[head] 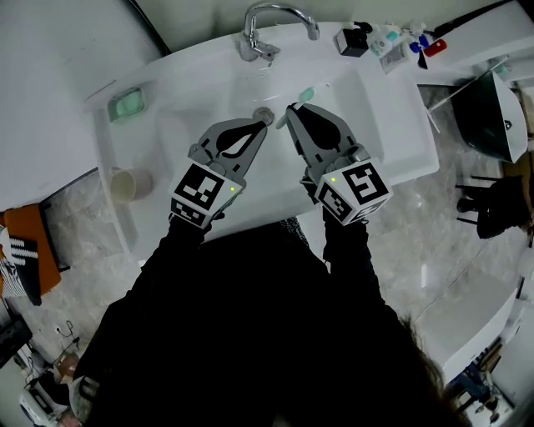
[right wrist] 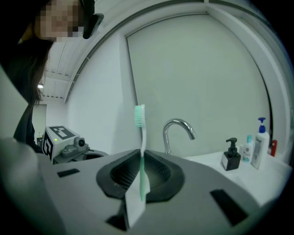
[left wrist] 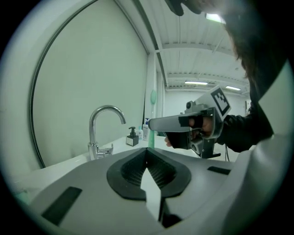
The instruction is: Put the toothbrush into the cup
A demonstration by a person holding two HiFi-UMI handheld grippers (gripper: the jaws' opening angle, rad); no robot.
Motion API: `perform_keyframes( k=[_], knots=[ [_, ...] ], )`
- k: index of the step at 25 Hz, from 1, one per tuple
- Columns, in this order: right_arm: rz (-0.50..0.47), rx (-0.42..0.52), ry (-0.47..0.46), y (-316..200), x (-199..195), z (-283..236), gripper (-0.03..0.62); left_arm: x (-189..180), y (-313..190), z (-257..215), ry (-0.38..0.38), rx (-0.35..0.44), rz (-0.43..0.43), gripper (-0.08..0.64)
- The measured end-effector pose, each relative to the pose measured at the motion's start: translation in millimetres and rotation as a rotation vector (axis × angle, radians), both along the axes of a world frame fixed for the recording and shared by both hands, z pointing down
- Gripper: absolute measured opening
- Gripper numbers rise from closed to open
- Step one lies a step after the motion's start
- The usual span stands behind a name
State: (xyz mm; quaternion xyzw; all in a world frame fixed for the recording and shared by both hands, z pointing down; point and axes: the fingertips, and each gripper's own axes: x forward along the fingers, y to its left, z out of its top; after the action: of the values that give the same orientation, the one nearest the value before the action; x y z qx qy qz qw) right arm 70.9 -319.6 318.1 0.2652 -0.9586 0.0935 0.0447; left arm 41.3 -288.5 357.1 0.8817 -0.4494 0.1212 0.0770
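A white and mint-green toothbrush (right wrist: 142, 151) stands upright between the jaws of my right gripper (right wrist: 140, 153), which is shut on its handle, bristle head on top. In the head view that right gripper (head: 289, 109) hangs over the white sink basin (head: 392, 108), with the toothbrush (head: 305, 94) head poking past its tips. My left gripper (head: 264, 122) is beside it over the drain, shut with nothing in it. From the left gripper (left wrist: 147, 151) view, the toothbrush (left wrist: 151, 137) rises just beyond its tips. The beige cup (head: 131, 185) lies on the ledge far left of both grippers.
A chrome faucet (head: 271, 25) stands at the back of the sink. A green soap dish (head: 128, 104) sits at the back left. A black pump bottle (right wrist: 231, 155) and other bottles (head: 385, 37) crowd the back right corner. The person's dark sleeves fill the foreground.
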Motion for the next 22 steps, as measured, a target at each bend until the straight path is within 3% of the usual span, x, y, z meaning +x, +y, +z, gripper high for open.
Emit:
perform_keyframes(
  k=[8,22],
  knots=[
    [-0.128,-0.008,0.001,18.1,-47.8,3.9,0.029,-50.4,22.5,-8.0,0.007,0.049,-0.133,0.008],
    [-0.381,0.025,0.015,71.6,-149.8,0.7,0.029,-164.0,80.1,-23.1,0.021,0.086,-0.467,0.008]
  ],
)
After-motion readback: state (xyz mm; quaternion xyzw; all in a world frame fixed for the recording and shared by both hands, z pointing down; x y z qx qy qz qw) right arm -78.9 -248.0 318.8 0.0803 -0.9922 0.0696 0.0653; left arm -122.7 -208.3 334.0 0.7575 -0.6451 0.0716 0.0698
